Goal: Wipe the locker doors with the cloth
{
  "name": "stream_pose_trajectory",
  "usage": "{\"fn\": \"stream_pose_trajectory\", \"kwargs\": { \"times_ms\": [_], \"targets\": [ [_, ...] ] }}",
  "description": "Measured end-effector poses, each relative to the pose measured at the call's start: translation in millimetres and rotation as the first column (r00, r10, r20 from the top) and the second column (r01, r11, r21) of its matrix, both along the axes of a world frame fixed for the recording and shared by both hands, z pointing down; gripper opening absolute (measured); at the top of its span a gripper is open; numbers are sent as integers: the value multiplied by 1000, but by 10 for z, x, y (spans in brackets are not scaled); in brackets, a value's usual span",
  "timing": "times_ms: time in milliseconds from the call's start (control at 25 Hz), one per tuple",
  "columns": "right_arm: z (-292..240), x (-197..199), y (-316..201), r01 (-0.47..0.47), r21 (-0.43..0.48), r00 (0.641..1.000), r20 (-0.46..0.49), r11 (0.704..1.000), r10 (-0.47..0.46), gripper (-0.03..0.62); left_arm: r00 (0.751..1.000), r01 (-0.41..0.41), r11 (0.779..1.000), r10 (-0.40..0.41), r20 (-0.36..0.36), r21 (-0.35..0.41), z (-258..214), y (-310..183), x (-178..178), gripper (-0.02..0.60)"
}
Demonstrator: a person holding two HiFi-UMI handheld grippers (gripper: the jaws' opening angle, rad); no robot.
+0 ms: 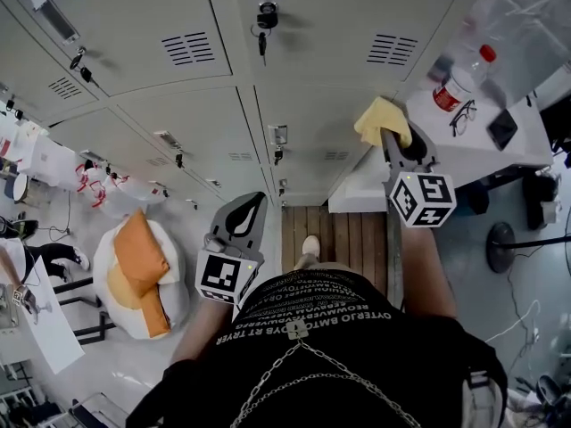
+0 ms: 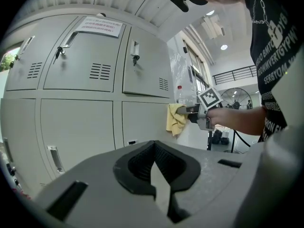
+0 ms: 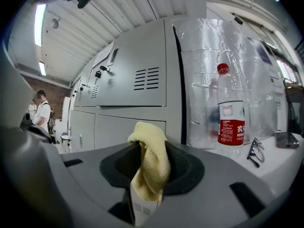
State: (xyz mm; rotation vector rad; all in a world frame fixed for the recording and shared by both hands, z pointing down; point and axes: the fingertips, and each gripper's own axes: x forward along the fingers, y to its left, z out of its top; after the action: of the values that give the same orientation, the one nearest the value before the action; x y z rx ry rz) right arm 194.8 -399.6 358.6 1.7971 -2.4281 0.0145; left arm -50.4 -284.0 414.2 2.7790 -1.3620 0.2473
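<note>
Left gripper [image 1: 247,214] sits low by the person's waist, jaws together, nothing in them. Right gripper [image 1: 398,143] is held further out, clamped on the yellow cloth [image 1: 382,119]. Cloth is just beside the locker doors [image 1: 201,119], next to the white table [image 1: 486,154]; contact unclear.

right: table [image 1: 473,154] with bottle [image 1: 459,83], glasses [image 1: 462,117] hems me in | ahead: locker doors [image 1: 312,119] flat, keys [image 1: 261,34] and latches [image 1: 277,136] jut | left: open air before my jaws

locker doors [image 1: 152,105] — matt metal | cloth [image 3: 151,163] — fuzzy fabric | bottle [image 3: 230,108]: glossy plastic
</note>
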Motion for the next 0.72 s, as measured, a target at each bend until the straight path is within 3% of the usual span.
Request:
{"fn": "stream_pose_trajectory", "kwargs": {
  "times_ms": [240, 720],
  "targets": [
    [225, -624, 84, 152, -41, 988, 12, 987, -152, 120, 1000, 17, 1000, -17, -2, -15, 4, 46, -28, 5],
    [289, -1660, -71, 383, -61, 924, 18, 922, -383, 120, 994, 112, 993, -111, 21, -44, 101, 221, -303, 6]
  ]
}}
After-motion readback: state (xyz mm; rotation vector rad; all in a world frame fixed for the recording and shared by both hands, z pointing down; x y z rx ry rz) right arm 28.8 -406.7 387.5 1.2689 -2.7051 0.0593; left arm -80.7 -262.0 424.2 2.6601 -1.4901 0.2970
